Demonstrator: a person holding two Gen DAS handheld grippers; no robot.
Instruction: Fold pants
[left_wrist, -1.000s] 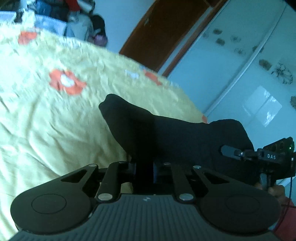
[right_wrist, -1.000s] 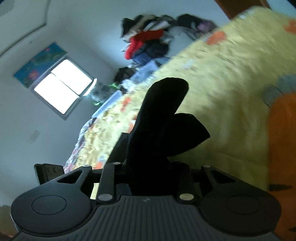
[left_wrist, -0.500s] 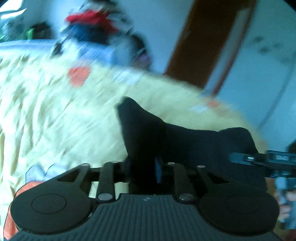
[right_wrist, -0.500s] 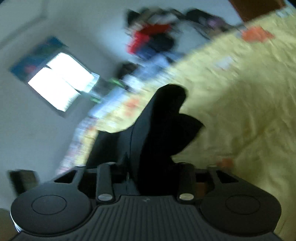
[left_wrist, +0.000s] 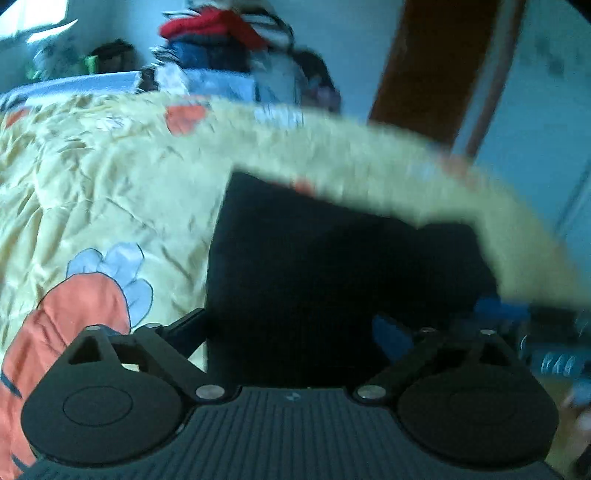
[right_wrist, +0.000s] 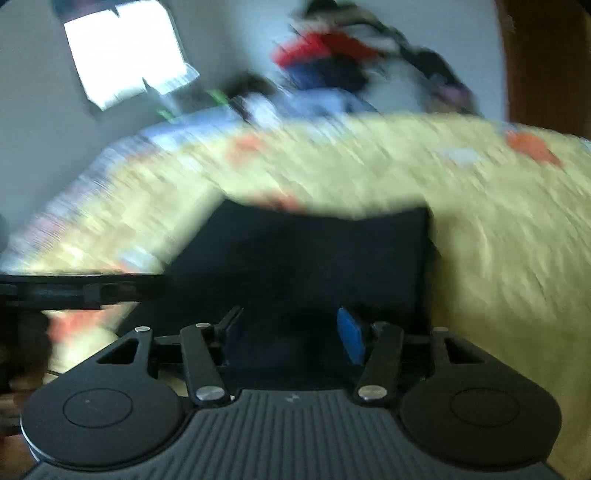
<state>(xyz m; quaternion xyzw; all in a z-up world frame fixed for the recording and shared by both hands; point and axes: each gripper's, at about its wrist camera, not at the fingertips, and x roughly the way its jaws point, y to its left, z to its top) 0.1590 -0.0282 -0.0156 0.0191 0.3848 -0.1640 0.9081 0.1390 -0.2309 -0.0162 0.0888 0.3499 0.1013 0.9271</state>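
Pants (left_wrist: 325, 266) lie flat and dark on the yellow flowered bedspread (left_wrist: 92, 192), centre of both views (frames heavily blurred). Left gripper (left_wrist: 291, 328): jaws have just been opening, now spread wide over the fabric, pads not pressing it. Right gripper (right_wrist: 291, 328): jaws have just been opening, part-way apart, cloth beneath, blue pad (right_wrist: 351, 339) clear. Clothes pile (left_wrist: 221, 44) at upper centre.

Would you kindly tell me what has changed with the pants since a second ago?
Both grippers have just been opening: the left gripper and right gripper let go of the black pants, which went from bunched upright to flat on the yellow bedspread. The clothes pile stayed.
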